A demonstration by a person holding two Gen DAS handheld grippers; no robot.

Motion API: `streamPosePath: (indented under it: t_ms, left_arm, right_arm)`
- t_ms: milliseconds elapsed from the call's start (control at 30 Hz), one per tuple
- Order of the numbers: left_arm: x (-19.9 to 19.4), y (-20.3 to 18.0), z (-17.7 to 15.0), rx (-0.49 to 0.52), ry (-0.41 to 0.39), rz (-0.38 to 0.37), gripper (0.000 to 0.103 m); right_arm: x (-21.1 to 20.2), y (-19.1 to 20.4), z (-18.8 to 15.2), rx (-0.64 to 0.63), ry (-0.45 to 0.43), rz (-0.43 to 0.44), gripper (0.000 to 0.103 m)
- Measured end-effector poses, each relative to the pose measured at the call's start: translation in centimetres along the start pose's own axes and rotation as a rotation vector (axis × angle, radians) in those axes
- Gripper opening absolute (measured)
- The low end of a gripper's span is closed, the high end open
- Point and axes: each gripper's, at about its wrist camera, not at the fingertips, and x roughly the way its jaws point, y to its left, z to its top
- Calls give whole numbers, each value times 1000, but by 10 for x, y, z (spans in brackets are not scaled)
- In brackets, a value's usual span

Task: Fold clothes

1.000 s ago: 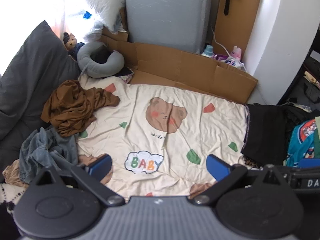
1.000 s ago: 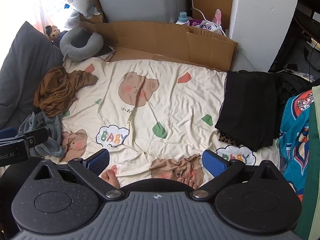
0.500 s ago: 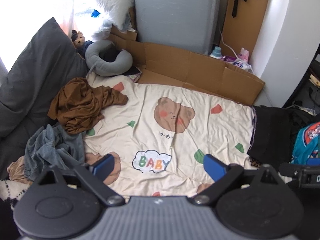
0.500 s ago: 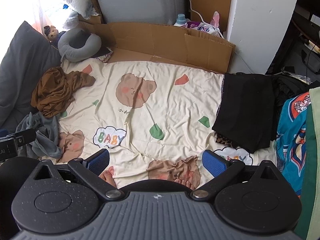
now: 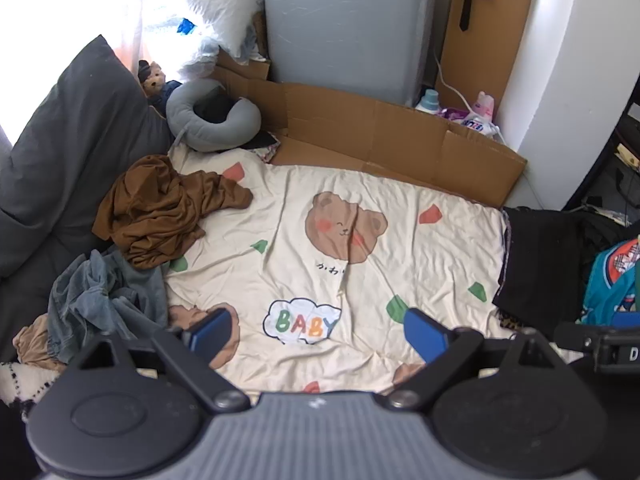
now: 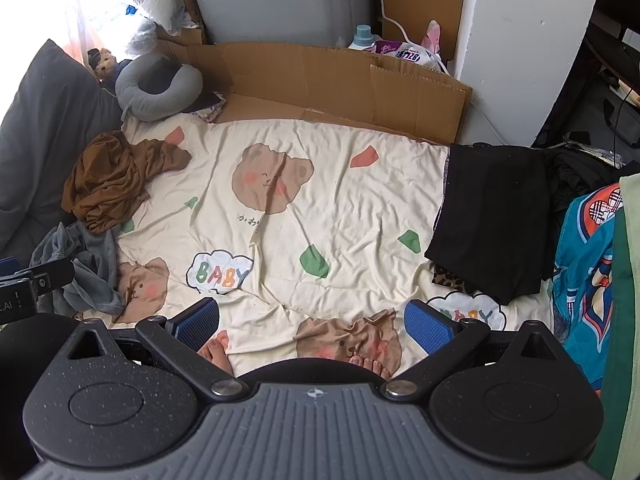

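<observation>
Bare blanket (image 5: 420, 256) between clothes heaps (image 5: 160, 208)

A soft cream blanket (image 6: 360, 208) with bears and the word BABY lies spread flat. On its left side sit a crumpled brown top (image 6: 108, 180) and a gray heap of clothes (image 6: 84, 268) — on its right edge lies a flat black cloth (image 6: 492, 220). Two bare feet (image 6: 218, 354) rest at the near edge.

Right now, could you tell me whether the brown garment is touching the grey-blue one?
Touching: in the left wrist view the brown garment lies with its lower edge over the grey-blue garment.
</observation>
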Motion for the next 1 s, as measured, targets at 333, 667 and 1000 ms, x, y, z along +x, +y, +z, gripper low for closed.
streamPosePath:
  t_ms: [333,667,1000]
  left_arm:
    - [1,3,1,-15,10,-17,94]
    - [2,5,2,-24,21,-32,94]
    - [3,5,1,-35,27,-40,94]
  right_arm:
    - [1,2,-1,-5,3,-5,102]
    - [2,2,1,-10,10,-12,102]
    - [3,0,4,-14,15,-16,102]
